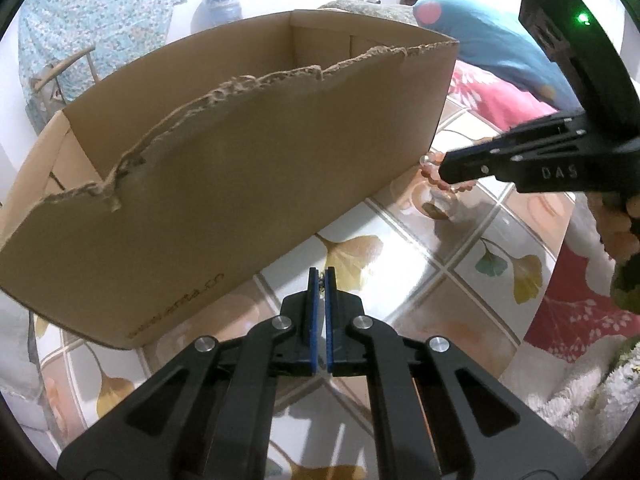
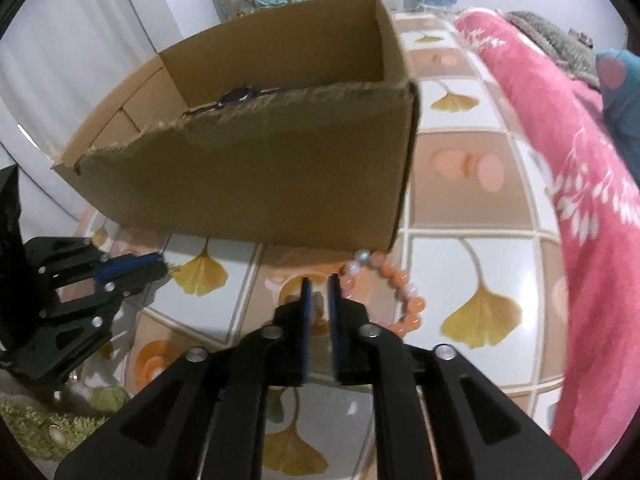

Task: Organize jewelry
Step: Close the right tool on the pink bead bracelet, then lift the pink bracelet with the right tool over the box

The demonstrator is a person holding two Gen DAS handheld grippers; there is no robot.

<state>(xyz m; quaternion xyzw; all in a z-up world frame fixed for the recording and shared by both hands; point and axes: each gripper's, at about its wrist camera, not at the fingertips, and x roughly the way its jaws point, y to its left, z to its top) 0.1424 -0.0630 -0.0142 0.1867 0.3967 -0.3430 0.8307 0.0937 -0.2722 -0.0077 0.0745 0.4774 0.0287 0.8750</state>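
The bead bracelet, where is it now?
The bracelet lies on the tiled table by the box's near right corner, just right of the right gripper.

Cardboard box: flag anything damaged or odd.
The cardboard box has a ragged, torn top edge along its near wall, as if a flap was ripped off. A bead bracelet lies outside it, by its corner.

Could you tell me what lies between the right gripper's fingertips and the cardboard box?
Only bare leaf-patterned tablecloth; the bead bracelet curves right of the right gripper, by the cardboard box, in the right wrist view.
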